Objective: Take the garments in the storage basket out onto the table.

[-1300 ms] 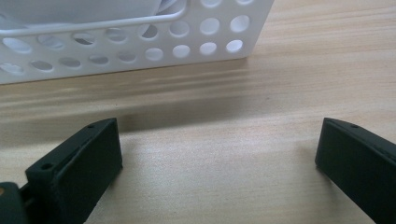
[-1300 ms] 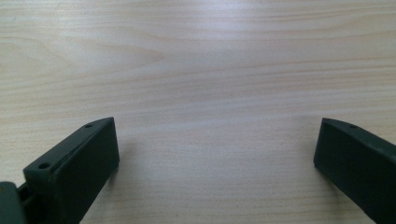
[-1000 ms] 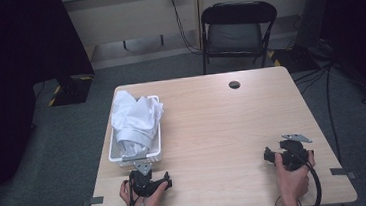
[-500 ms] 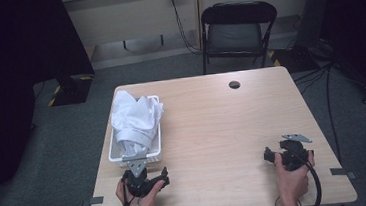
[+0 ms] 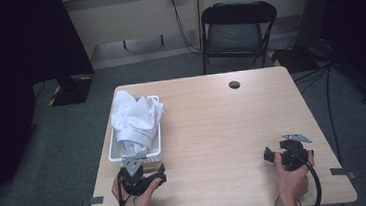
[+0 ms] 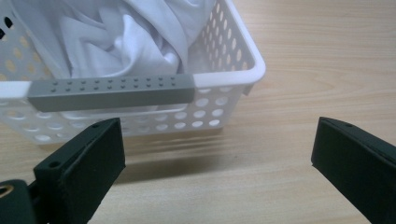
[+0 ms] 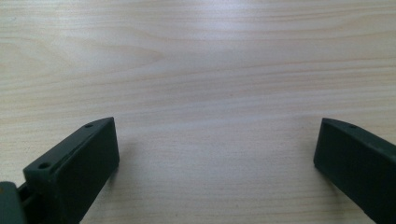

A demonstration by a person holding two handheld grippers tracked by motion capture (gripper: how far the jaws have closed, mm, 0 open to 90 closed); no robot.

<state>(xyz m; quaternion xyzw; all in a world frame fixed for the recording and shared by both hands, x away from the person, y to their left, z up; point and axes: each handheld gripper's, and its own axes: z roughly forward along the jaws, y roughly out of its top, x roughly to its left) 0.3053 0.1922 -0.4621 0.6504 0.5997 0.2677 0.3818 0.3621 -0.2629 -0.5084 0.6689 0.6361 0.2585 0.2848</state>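
The white cloth [image 5: 136, 121] lies heaped in a white perforated basket [image 6: 233, 56], just ahead of the left claw [image 6: 215, 154], whose jaws stand wide apart short of the basket's grey handle [image 6: 111, 91]; the right claw [image 7: 217, 158], well off to the side, gapes over bare wood; beyond the pale wooden table [image 5: 223, 129] stand a black folding chair [image 5: 239, 30] and grey carpet [image 5: 66, 168].

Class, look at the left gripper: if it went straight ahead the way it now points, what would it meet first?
Most likely the white basket: the left gripper, fingers open, faces its near wall and grey handle. The white cloth lies behind that wall.
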